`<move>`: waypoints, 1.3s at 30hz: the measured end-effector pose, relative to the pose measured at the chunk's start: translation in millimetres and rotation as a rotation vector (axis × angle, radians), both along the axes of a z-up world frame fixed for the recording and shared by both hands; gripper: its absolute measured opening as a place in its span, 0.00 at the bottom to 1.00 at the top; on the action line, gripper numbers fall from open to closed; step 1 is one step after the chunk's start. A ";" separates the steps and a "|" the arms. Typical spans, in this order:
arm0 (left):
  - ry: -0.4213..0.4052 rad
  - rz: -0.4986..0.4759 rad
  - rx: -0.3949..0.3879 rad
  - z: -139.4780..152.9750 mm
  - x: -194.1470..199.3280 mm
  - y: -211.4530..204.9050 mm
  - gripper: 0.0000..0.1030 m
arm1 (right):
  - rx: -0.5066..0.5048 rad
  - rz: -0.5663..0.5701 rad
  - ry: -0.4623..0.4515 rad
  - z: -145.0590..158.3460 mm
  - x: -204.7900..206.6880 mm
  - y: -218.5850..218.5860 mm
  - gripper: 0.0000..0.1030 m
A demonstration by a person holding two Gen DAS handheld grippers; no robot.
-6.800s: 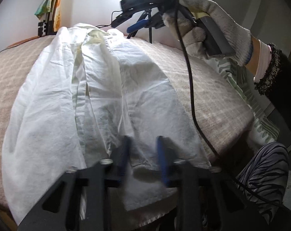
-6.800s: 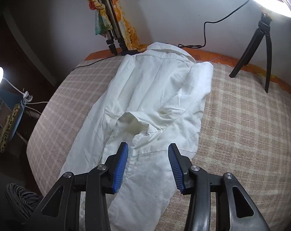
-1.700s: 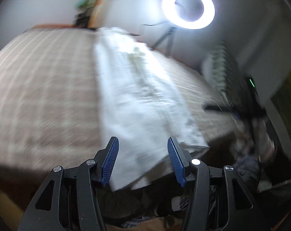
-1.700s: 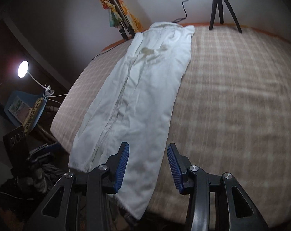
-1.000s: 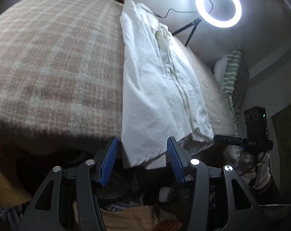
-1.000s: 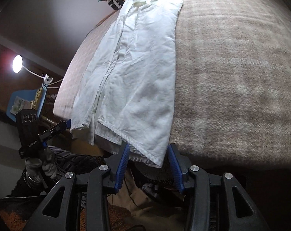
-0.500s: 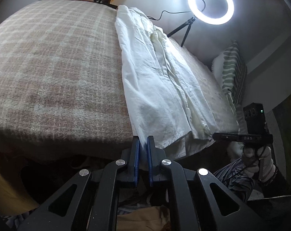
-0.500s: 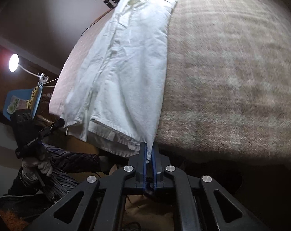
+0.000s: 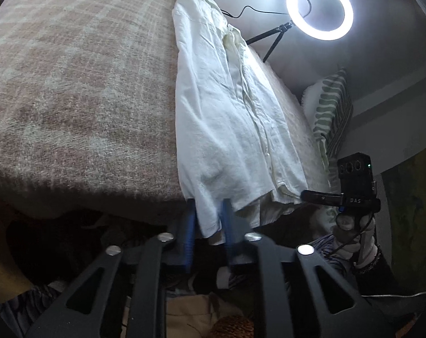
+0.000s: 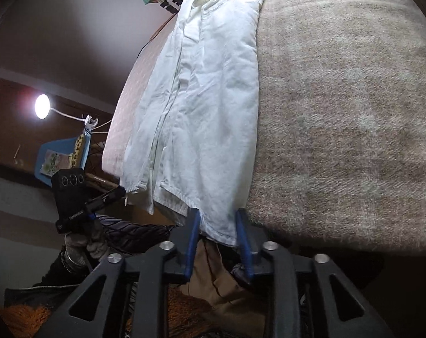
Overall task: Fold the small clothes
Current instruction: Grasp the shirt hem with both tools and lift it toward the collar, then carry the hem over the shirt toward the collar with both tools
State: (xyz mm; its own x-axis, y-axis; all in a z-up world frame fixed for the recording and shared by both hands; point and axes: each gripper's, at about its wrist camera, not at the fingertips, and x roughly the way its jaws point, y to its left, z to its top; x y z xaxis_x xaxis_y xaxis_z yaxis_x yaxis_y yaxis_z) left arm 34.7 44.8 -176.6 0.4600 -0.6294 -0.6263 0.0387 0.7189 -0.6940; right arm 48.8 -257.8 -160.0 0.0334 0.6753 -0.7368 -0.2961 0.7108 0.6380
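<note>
A white button shirt [image 9: 230, 107] lies lengthwise on the checked bed, folded into a long narrow strip, its hem hanging over the near edge; it also shows in the right wrist view [image 10: 201, 98]. My left gripper [image 9: 207, 219] is open, with the shirt's left hem corner hanging between its blue pads. My right gripper [image 10: 217, 228] is open, with the right hem corner between its pads. In the left wrist view the right gripper [image 9: 351, 194] shows beside the hem. In the right wrist view the left gripper [image 10: 75, 197] shows at the other corner.
The pink and beige checked blanket [image 9: 72, 98] covers the bed. A ring light on a tripod [image 9: 320, 8] stands at the far end. A green striped pillow [image 9: 331, 118] is to the right. A desk lamp [image 10: 42, 107] and a blue stand are off the bed's left side.
Half a second ago both grippers were shut on the hem corners. Now both sets of jaws have parted, with the cloth still between them. The hem hangs a little lower over the edge.
</note>
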 end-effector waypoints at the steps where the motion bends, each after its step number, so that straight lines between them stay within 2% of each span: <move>1: -0.002 0.000 -0.015 0.9 0.4 0.1 0.10 | 0.011 0.002 0.004 -0.3 0.5 -1.3 0.13; 3: -0.008 0.000 -0.042 4.1 -0.9 1.2 0.08 | 0.021 0.005 0.000 1.1 -1.2 -0.9 0.06; 7: -0.036 0.010 -0.115 16.1 1.1 2.3 0.07 | 0.148 -0.021 0.004 13.1 1.4 -9.5 0.05; 11: -0.108 0.002 -0.125 38.5 10.4 1.6 0.06 | 0.214 -0.034 -0.048 34.1 8.0 -15.1 0.04; 17: -0.205 -0.006 -0.098 71.6 41.5 0.7 0.06 | 0.274 -0.067 -0.114 62.4 31.6 -17.8 0.04; 23: -0.263 0.021 -0.039 92.4 85.0 1.3 0.06 | 0.277 -0.118 -0.157 75.7 66.0 -10.1 0.04; 29: -0.247 0.060 0.003 84.6 127.3 6.9 0.06 | 0.283 -0.205 -0.131 73.2 111.8 -5.9 0.04; 39: -0.147 0.125 0.038 49.6 189.9 14.9 0.06 | 0.236 -0.295 -0.056 35.1 178.3 2.3 0.04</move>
